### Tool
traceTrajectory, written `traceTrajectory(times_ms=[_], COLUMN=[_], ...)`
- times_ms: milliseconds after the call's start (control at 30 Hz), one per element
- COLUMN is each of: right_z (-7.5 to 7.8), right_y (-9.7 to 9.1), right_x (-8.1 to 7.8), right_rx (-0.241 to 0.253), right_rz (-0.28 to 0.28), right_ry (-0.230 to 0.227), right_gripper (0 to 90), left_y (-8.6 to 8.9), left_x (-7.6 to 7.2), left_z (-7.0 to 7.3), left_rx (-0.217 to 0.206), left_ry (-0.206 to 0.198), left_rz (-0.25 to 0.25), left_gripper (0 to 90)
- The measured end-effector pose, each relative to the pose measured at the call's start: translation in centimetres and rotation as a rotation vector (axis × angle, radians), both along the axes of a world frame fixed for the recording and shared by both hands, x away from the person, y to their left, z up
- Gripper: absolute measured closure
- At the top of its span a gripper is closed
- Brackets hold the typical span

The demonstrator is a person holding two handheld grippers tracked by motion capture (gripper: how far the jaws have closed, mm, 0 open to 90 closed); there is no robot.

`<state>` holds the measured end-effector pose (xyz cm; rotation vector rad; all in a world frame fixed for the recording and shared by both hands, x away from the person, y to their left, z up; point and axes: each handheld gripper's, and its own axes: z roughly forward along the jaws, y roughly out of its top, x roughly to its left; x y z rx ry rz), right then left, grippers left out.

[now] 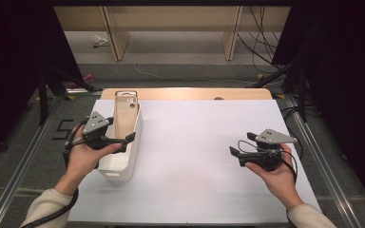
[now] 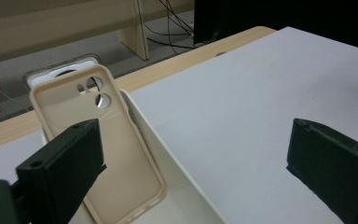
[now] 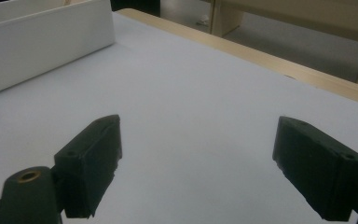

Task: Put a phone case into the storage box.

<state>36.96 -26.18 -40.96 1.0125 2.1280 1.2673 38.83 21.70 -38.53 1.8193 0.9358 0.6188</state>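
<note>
A beige phone case (image 2: 103,154), camera holes uppermost, leans in a white bin (image 1: 132,151) by the desk's left edge. Left gripper (image 1: 126,141) and right gripper (image 1: 240,151) both spread, empty.

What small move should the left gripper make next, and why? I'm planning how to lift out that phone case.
Probably ease the left gripper down and close it on the beige phone case. It is open over the white bin, where the case stands leaning; one of its fingers is already beside the case.
</note>
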Motion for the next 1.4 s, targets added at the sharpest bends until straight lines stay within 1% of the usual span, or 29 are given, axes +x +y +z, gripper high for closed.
traceTrajectory(times_ms=[100,300,333,433,533,700,867,1067,1267,1333,1400], right_z=[0.0,0.0,0.0,0.0,0.0,0.0,0.0,0.1,0.1,0.1,0.1], right_y=[0.0,0.0,0.0,0.0,0.0,0.0,0.0,0.0,0.1,0.1,0.1], right_x=[0.0,0.0,0.0,0.0,0.0,-0.1,-0.1,-0.1,-0.1,-0.1,-0.1], right_rx=[0.000,0.001,0.000,-0.001,-0.001,0.000,0.001,0.002,0.004,0.003,0.003], right_rz=[0.001,0.001,0.002,0.004,0.004,0.004,0.005,0.007,0.006,0.007,0.009], right_ry=[0.000,0.000,0.000,0.002,0.002,0.001,0.001,0.001,0.000,-0.003,-0.003], right_gripper=[16.3,16.3,16.3,16.3,16.2,16.3,16.2,16.2,16.2,16.3,16.3], left_y=[-0.3,-0.6,-0.6,-0.9,-1.3,-1.6,-1.8,-1.7,-1.8,-1.8,-1.8], left_x=[-0.4,-1.1,-1.2,-1.7,-2.2,-2.8,-3.4,-4.1,-4.7,-4.9,-5.1], left_z=[-0.1,-0.2,-0.2,-0.4,-0.6,-1.0,-1.4,-2.1,-2.4,-2.6,-2.9], left_rx=[0.005,0.012,0.018,0.024,0.038,0.036,0.029,0.039,0.040,0.034,0.037], left_ry=[0.003,-0.001,-0.009,-0.009,-0.017,-0.017,-0.032,-0.040,-0.053,-0.061,-0.065], left_rz=[-0.018,-0.031,-0.030,-0.043,-0.052,-0.071,-0.079,-0.083,-0.084,-0.096,-0.098], left_gripper=[3.6,3.6,3.6,3.6,3.6,3.6,3.7,3.7,3.7,3.5,3.5])
